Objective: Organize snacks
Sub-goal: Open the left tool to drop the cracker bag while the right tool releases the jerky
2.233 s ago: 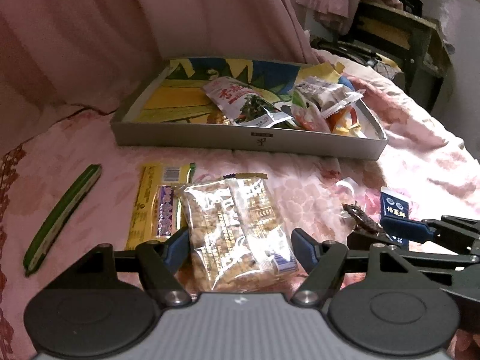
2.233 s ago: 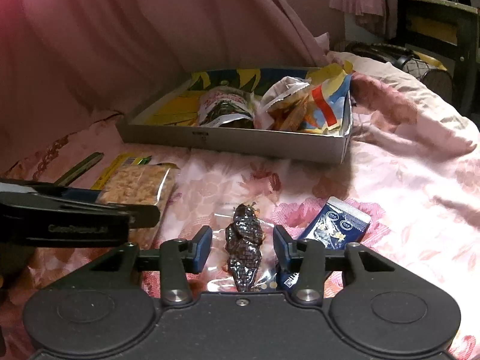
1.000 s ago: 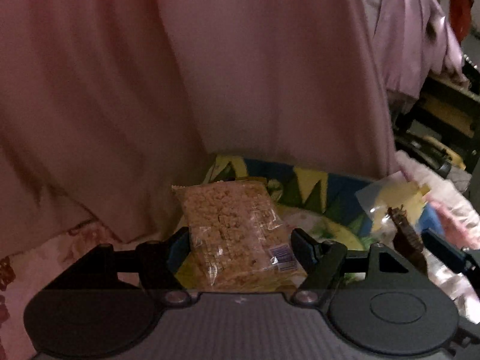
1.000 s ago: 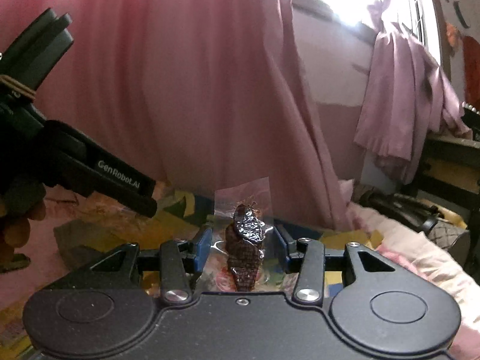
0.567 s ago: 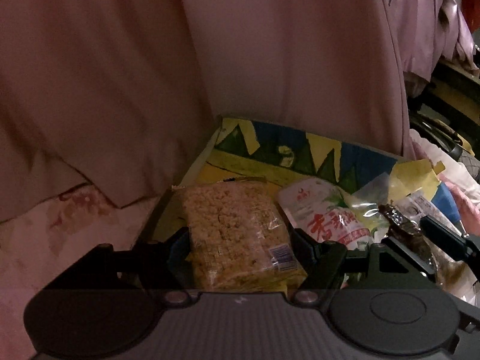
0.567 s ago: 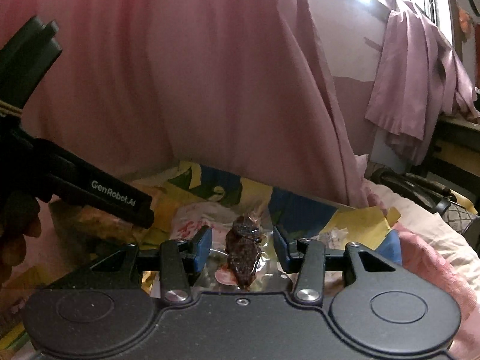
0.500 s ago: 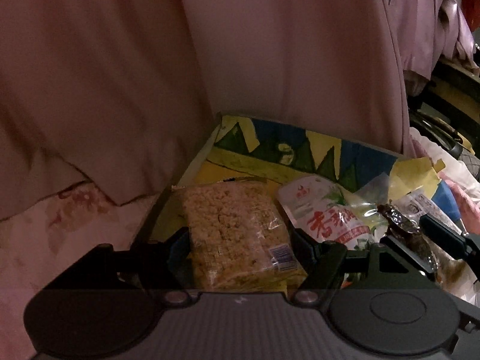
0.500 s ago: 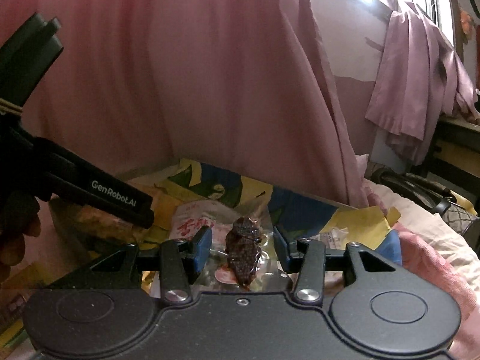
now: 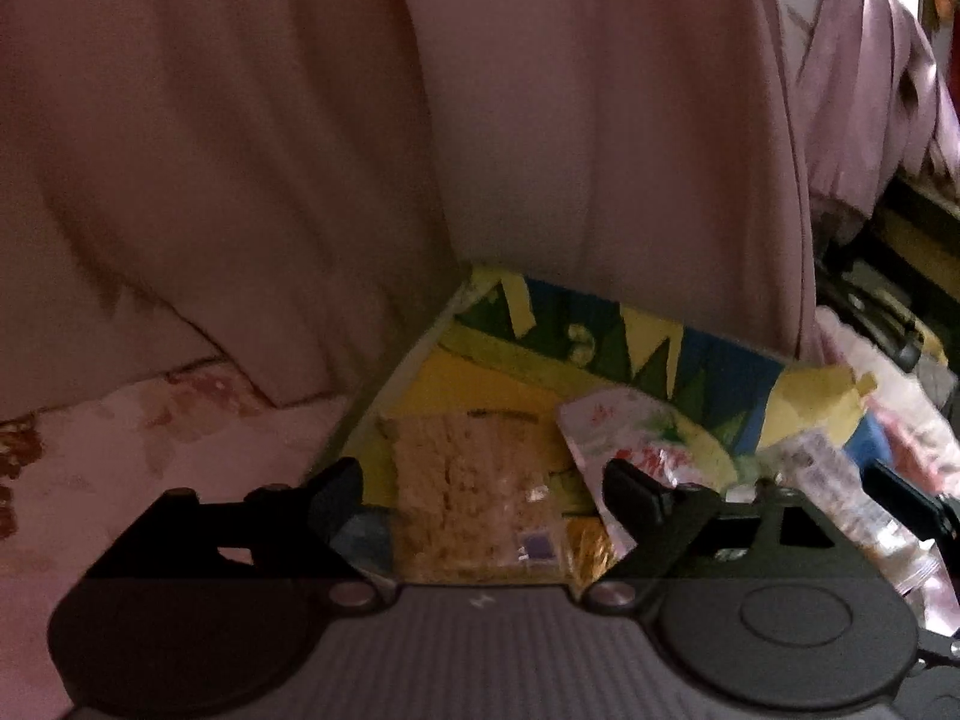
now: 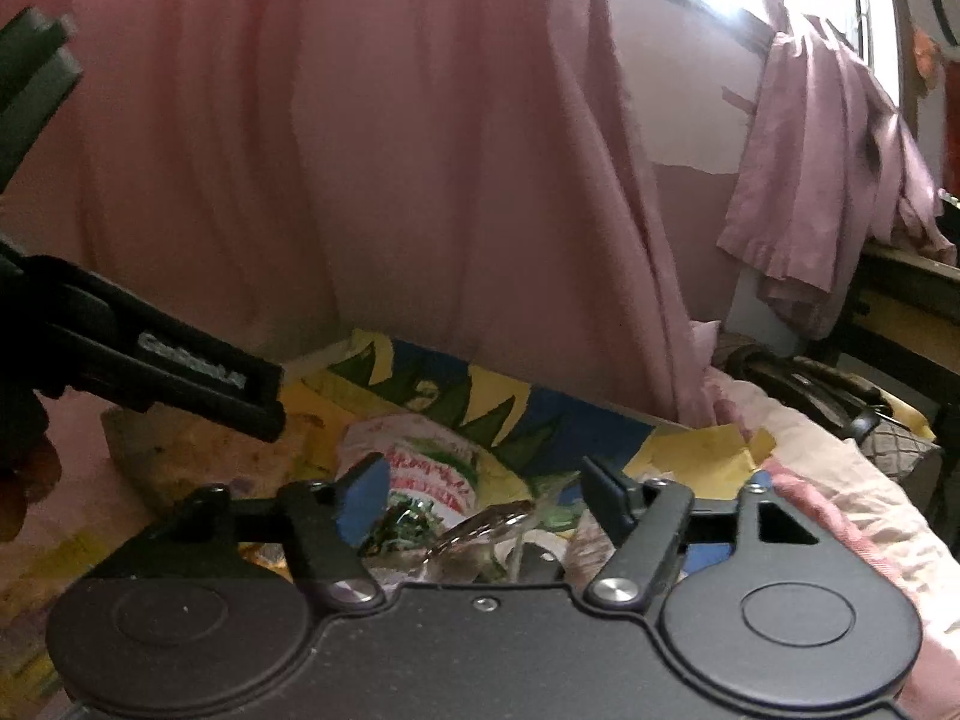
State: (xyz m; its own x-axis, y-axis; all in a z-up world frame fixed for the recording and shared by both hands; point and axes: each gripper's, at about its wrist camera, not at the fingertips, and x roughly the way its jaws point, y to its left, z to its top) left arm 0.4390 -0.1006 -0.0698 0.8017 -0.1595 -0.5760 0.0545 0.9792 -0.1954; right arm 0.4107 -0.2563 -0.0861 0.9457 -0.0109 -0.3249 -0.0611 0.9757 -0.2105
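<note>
My left tongs [image 9: 480,498] are spreading apart over the near left corner of the box [image 9: 384,384], and the crumbly rice-cracker packet [image 9: 474,504] lies between the pads without either pad pressing on it; it sits flat on the box's yellow floor, let go. My right tongs [image 10: 477,495] are opening too. Between their blue pads I see only a crumpled clear wrapper [image 10: 480,531] and some dark glints low down, just above the tool's body. Whether that is the small dark snack I cannot tell, since the spot is blurred and partly hidden, but nothing is pinched between those pads.

Just beyond both tools lies the white pouch with red lettering [image 10: 420,468], already in the box, touching the cracker packet's right edge in the left view. Further right, more clear-wrapped sweets [image 9: 840,480] are heaped against the far side, beside a yellow slip of paper [image 9: 816,396]. Behind the box hangs the pink curtain [image 9: 540,120], and the box rests on the flowered pink bed cover [image 9: 120,438].

I judge this round finished: both loads are dropped inside the box. What is left, if anything, lies outside these views, so I would draw both tools back and look over the bed for any stray packets.
</note>
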